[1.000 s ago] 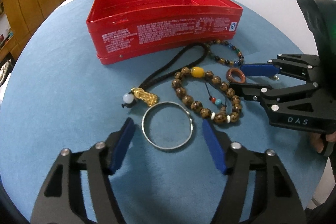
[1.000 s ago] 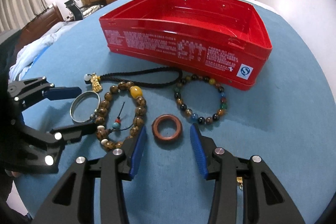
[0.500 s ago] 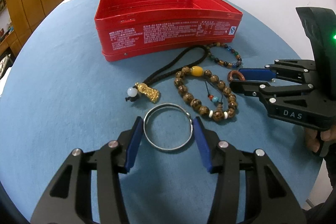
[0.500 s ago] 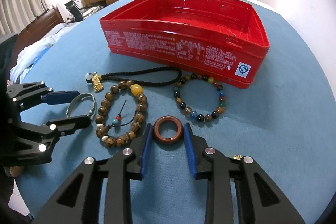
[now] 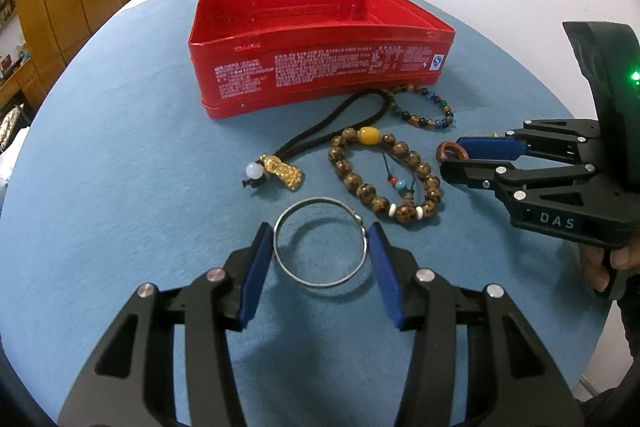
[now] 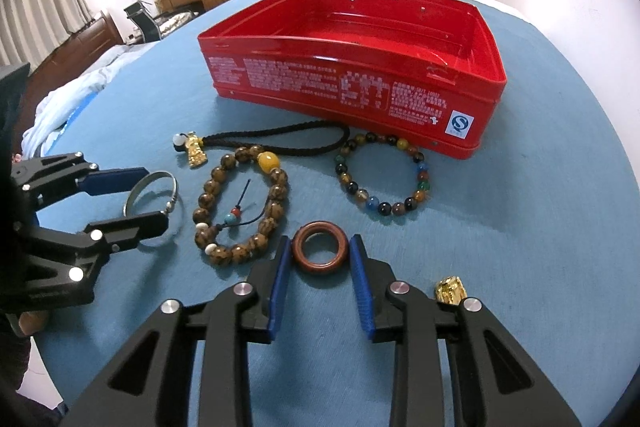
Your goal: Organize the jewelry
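My left gripper (image 5: pixel 320 239) is shut on a silver bangle (image 5: pixel 296 273), which is lifted slightly off the blue cloth; it also shows in the right wrist view (image 6: pixel 170 181). My right gripper (image 6: pixel 320 247) is shut on a brown wooden ring (image 6: pixel 320 265), seen from the side in the left wrist view (image 5: pixel 444 151). An empty red tin box (image 5: pixel 320 75) stands behind; it also shows in the right wrist view (image 6: pixel 360 83). On the cloth lie a brown bead bracelet (image 5: pixel 384 179), a multicolour bead bracelet (image 6: pixel 384 175) and a black cord with a gold charm (image 5: pixel 280 173).
A small gold charm (image 6: pixel 450 289) lies just right of my right gripper's finger. The round table's blue cloth (image 5: pixel 120 167) ends close on all sides. A white wall is behind; wooden cabinets, a chair and bedding stand at the left.
Both grippers have closed, the left on the silver bangle and the right on the wooden ring. The bangle now sits slightly raised.
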Demonstrator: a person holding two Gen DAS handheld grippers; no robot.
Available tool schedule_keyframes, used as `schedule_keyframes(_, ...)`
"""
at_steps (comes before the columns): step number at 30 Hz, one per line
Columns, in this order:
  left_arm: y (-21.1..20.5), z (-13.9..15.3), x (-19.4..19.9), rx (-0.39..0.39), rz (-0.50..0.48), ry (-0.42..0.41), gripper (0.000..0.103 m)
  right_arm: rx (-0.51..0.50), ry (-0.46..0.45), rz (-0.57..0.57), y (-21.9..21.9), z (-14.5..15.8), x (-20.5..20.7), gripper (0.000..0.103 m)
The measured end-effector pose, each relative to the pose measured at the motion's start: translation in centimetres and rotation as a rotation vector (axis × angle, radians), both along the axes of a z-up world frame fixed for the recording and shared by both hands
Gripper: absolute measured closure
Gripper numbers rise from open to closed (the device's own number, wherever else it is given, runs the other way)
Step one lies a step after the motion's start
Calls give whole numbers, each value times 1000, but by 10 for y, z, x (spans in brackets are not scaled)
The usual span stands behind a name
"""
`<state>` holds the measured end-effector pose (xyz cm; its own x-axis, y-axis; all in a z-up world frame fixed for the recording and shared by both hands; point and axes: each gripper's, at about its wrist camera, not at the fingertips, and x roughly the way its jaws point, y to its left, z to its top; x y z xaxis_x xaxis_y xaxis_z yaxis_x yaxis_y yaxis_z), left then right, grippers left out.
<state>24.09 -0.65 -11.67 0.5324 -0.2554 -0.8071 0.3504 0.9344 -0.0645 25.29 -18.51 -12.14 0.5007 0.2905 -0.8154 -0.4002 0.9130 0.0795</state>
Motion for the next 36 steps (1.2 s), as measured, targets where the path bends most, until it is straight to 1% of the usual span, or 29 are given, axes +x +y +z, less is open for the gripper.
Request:
schedule_keyframes(10, 1, 11, -10, 1, -3, -30, 56, -2, -6, 0, -2, 3, -7, 74)
schedule_keyframes(21, 3, 30, -24, 2, -6, -76, 56, -4, -35, 1, -2, 22, -27, 74)
schedule_keyframes(26, 3, 41, -29, 14, -15, -101, 56, -6, -57, -1, -5, 34, -37, 74)
schedule_keyframes(32, 9, 58, -32, 16, -9, -134, 56, 6, -88, -6, -14, 57, -42, 73)
schedule_keyframes(36, 9, 72, -30, 31, -10, -165, 56, 7, -116, -2, -17, 76, -42, 74)
